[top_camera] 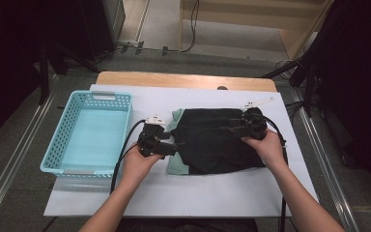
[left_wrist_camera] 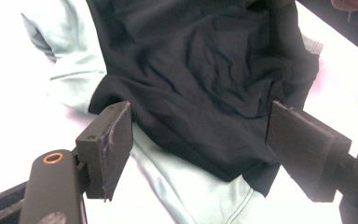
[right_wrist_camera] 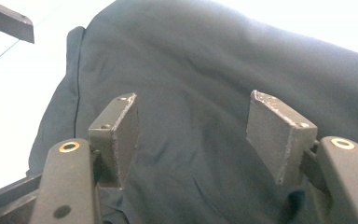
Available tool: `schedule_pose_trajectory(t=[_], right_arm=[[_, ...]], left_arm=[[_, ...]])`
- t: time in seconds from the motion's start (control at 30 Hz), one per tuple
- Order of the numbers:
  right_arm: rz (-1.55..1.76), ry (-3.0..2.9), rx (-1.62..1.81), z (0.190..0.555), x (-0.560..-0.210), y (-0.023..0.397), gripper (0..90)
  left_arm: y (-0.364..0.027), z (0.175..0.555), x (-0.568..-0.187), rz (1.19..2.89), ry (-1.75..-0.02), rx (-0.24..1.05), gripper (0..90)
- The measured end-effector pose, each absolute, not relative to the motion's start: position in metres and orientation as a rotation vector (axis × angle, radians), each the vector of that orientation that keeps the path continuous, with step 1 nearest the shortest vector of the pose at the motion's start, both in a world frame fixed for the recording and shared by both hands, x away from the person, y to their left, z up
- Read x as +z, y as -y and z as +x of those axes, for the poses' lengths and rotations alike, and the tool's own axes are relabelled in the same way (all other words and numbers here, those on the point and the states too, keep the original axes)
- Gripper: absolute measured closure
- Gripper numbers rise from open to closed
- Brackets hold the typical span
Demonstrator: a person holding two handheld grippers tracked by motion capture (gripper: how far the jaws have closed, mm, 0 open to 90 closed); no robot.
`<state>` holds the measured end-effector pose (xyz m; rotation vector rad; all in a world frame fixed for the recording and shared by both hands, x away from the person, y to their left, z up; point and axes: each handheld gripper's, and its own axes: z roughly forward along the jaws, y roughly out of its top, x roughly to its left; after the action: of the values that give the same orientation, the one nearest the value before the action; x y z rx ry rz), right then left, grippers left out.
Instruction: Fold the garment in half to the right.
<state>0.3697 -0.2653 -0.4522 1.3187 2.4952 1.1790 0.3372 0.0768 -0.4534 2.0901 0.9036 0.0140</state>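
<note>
A folded garment (top_camera: 212, 142), black with pale mint-green parts, lies on the white table cover (top_camera: 198, 193). My left gripper (top_camera: 176, 146) is at the garment's left edge. In the left gripper view its jaws (left_wrist_camera: 200, 144) stand wide apart over the black cloth (left_wrist_camera: 200, 60) and a mint-green strip (left_wrist_camera: 74, 56), and the pads press on nothing. My right gripper (top_camera: 224, 126) hovers over the upper right part of the garment. It is open too (right_wrist_camera: 203, 126), with smooth black cloth (right_wrist_camera: 205, 56) beneath and nothing gripped.
A light blue plastic basket (top_camera: 58, 140) stands left of the garment, close to the left hand. The wooden table edge (top_camera: 183, 79) runs along the back. A jaw of the other gripper (right_wrist_camera: 7, 21) shows at the top left of the right gripper view.
</note>
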Motion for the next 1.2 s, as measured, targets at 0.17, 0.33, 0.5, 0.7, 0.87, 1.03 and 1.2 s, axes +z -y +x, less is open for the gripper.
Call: schedule_pose_trajectory(t=[0.17,0.33,0.5,0.7,0.87,1.03,1.2], right_arm=[[1.314,-2.505,1.181,0.373,-0.453,0.261,33.0],[1.302,-2.519,1.186,0.376,-0.453,0.255,33.0],[1.288,-2.534,1.183,0.378,-0.454,0.250,33.1],[1.274,-2.548,1.180,0.380,-0.454,0.245,33.1],[1.263,-2.557,1.174,0.380,-0.454,0.242,33.0],[1.257,-2.563,1.168,0.381,-0.455,0.240,33.0],[1.249,-2.570,1.153,0.380,-0.456,0.238,33.1]], left_arm=[[-0.077,0.334,-0.457,2.112,-0.901,0.011,23.7],[-0.078,0.332,-0.462,2.110,-0.914,0.005,22.0],[-0.079,0.330,-0.467,2.110,-0.919,0.004,21.7],[-0.079,0.327,-0.470,2.115,-0.922,0.024,18.4],[-0.078,0.325,-0.475,2.122,-0.917,0.034,13.7],[-0.074,0.322,-0.478,2.138,-0.914,0.042,10.8],[-0.069,0.320,-0.483,2.151,-0.906,0.040,10.8]])
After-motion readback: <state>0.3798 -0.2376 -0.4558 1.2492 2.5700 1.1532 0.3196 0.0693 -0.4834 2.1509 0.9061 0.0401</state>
